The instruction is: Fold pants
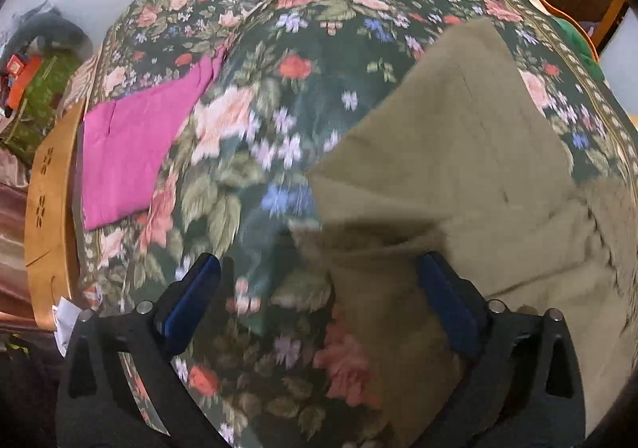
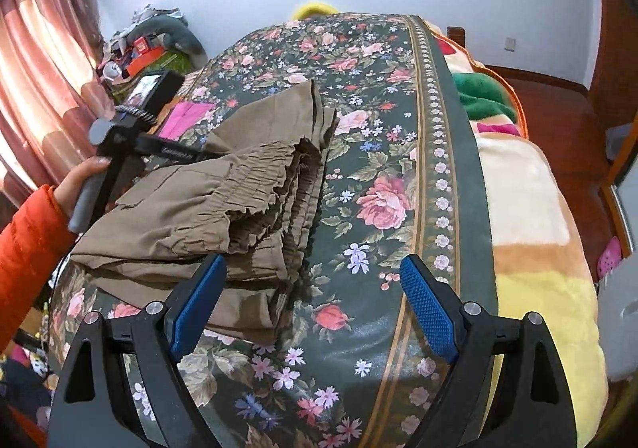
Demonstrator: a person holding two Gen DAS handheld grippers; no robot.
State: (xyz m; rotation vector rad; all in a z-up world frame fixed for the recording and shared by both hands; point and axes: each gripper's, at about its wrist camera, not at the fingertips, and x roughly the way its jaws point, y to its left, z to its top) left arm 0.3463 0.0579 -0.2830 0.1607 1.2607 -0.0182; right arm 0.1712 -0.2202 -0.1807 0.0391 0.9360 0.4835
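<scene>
On the floral bedspread (image 2: 398,121): left gripper (image 1: 319,272) spread wide, pointing down over the edge of the folded pants (image 2: 223,209), nothing pinched. Right gripper (image 2: 313,276) also spread, empty, beside the pants' waistband. Pink cloth (image 1: 135,153) lies well apart.

matt khaki cloth pants (image 2: 207,209), glossy floral bedspread (image 2: 371,153)

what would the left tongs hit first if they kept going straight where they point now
Probably the edge of the khaki pants where it meets the floral bedspread. The left tongs stand open, aimed steeply down at that spot, nothing between them. Blur makes depth uncertain.
</scene>
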